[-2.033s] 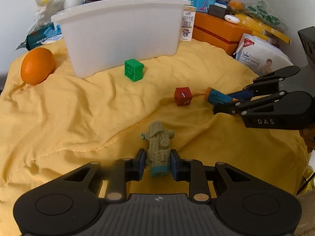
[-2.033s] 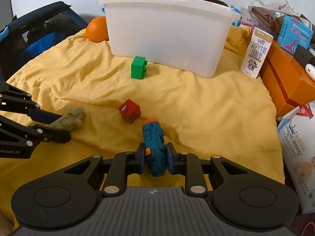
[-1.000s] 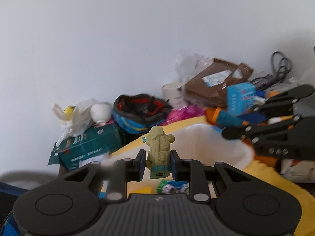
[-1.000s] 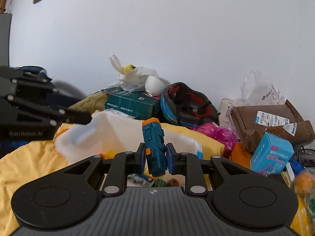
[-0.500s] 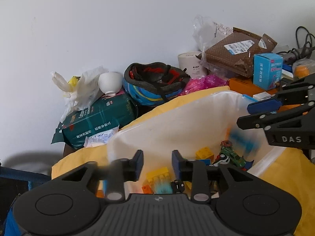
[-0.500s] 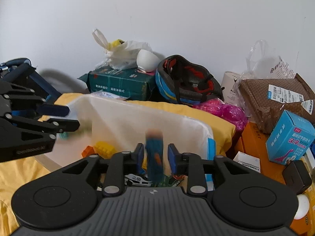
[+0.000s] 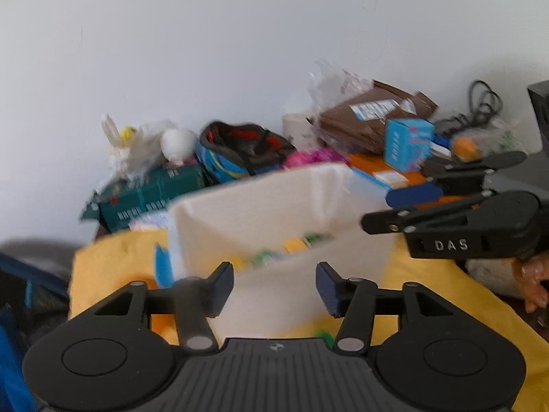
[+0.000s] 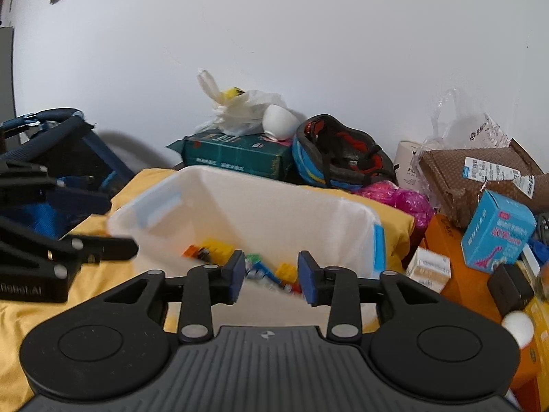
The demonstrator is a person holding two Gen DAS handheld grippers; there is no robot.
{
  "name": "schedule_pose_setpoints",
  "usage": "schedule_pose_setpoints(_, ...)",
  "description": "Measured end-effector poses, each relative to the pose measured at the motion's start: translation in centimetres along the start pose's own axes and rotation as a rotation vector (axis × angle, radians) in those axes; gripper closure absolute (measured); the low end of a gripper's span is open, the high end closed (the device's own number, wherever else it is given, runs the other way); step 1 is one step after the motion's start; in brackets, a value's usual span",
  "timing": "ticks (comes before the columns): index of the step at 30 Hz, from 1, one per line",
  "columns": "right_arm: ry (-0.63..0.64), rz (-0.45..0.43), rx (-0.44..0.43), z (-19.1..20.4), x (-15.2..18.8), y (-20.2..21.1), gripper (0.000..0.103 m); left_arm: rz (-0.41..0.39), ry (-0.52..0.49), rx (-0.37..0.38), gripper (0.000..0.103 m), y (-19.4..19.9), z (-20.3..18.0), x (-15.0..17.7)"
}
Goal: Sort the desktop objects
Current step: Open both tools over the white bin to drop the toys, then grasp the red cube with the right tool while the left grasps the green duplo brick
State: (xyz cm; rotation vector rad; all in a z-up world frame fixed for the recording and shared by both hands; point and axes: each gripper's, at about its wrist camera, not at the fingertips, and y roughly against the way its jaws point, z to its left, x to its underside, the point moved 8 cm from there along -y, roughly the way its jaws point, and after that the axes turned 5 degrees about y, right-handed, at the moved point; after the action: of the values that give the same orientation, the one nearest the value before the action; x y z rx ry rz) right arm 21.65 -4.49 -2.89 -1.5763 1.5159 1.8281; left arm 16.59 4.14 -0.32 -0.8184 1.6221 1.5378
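Observation:
The white plastic bin stands on the yellow cloth, with several coloured bricks and toys inside. My left gripper is open and empty just in front of the bin's near wall. My right gripper is open and empty above the bin's near rim. The right gripper also shows at the right of the left wrist view, and the left gripper at the left of the right wrist view.
Behind the bin lie a green box, a white plastic bag, a helmet and a pink bag. At the right are a brown parcel, a blue carton and orange boxes. A blue-black bag sits left.
Both grippers let go of their toys over the bin, the grey-green one and the blue one, and opened wider. Both have drawn back a little from the bin.

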Motion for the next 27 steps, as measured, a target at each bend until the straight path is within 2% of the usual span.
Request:
schedule_pose_setpoints(1,0.002,0.002,-0.01,0.4,0.6,0.5,0.056,0.019,0.005,0.009,0.037,0.3,-0.3,1.2)
schedule_pose_setpoints(6,0.025,0.084,-0.055,3.1,5.3,1.8,0.056,0.149,-0.022,-0.026,0.036,0.1,-0.9,7.3)
schedule_pose_setpoints(10,0.007,0.185,-0.124,5.3,9.8,1.2,0.056,0.208,-0.008,-0.015,0.036,0.0,-1.2,9.9)
schedule_pose_setpoints(13,0.019,0.23,-0.179,7.2,11.3,0.2,0.056,0.214,-0.02,-0.016,0.036,0.0,-1.6,10.3)
schedule_pose_setpoints(17,0.113,0.254,-0.172,9.1,12.2,-0.8,0.059,0.212,-0.036,-0.028,0.036,-0.1,-1.7,10.3)
schedule_pose_setpoints(21,0.074,0.288,-0.156,8.5,13.3,-1.1,0.059,0.217,-0.03,-0.017,0.036,-0.5,-2.1,10.5)
schedule_pose_setpoints(22,0.069,0.291,-0.151,8.3,13.6,-0.9,0.061,0.217,-0.027,-0.013,0.036,-0.8,-2.2,10.4)
schedule_pose_setpoints(23,0.066,0.298,-0.144,8.0,13.9,-1.0,0.07,0.214,-0.023,-0.005,0.036,-1.1,-2.3,10.2)
schedule_pose_setpoints(25,0.065,0.305,-0.157,7.8,14.6,-0.5,0.071,0.209,-0.032,0.009,0.036,-2.3,-2.8,9.6)
schedule_pose_setpoints(27,0.05,0.296,-0.155,7.6,14.6,0.0,0.076,0.205,-0.055,0.004,0.036,-3.7,-3.3,9.0)
